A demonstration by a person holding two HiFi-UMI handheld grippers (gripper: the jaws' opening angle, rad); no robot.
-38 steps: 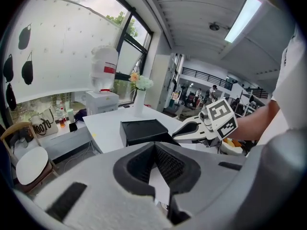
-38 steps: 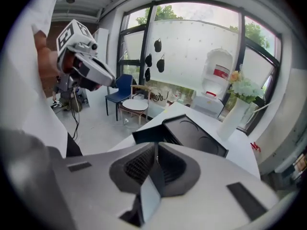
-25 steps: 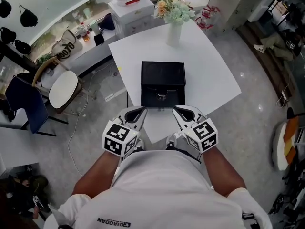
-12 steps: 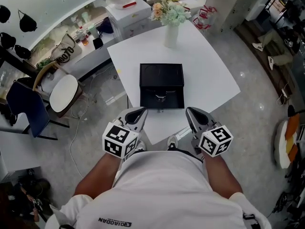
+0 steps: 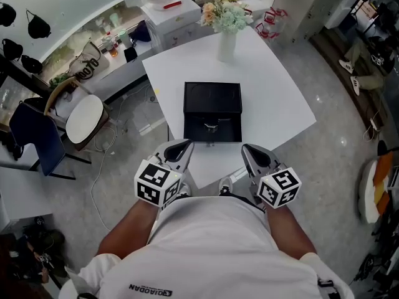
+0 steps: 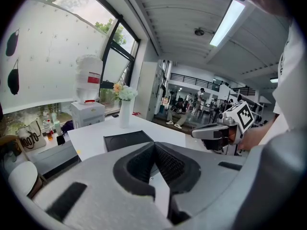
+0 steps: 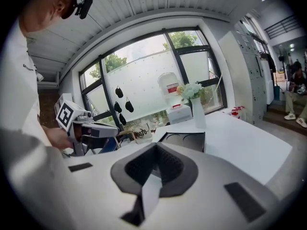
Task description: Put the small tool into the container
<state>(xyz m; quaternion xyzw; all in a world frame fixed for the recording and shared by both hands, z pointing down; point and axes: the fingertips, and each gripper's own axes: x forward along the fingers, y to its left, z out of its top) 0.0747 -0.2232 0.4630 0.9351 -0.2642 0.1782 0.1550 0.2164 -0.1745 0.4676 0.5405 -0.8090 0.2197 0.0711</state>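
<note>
Container (image 5: 212,98) x1, tool (image 5: 211,127) x1, grippers (image 5: 181,146) (image 5: 252,151) x2

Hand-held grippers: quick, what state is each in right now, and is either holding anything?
Left hand-held gripper: closed, nothing between its jaws.
Right hand-held gripper: closed, nothing between its jaws.

Both tongs sit low-centre in head view, side by side w/ a gap btwn them, tips pointing up-frame. Left tongs (image 5: 179,146): jaws together, nothing btwn. Right tongs (image 5: 252,152): jaws closed too, empty, tip leaning a bit to upper left. Left forearm (image 5: 121,229) & right forearm (image 5: 293,228) bare, running down toward bottom of frame.
</note>
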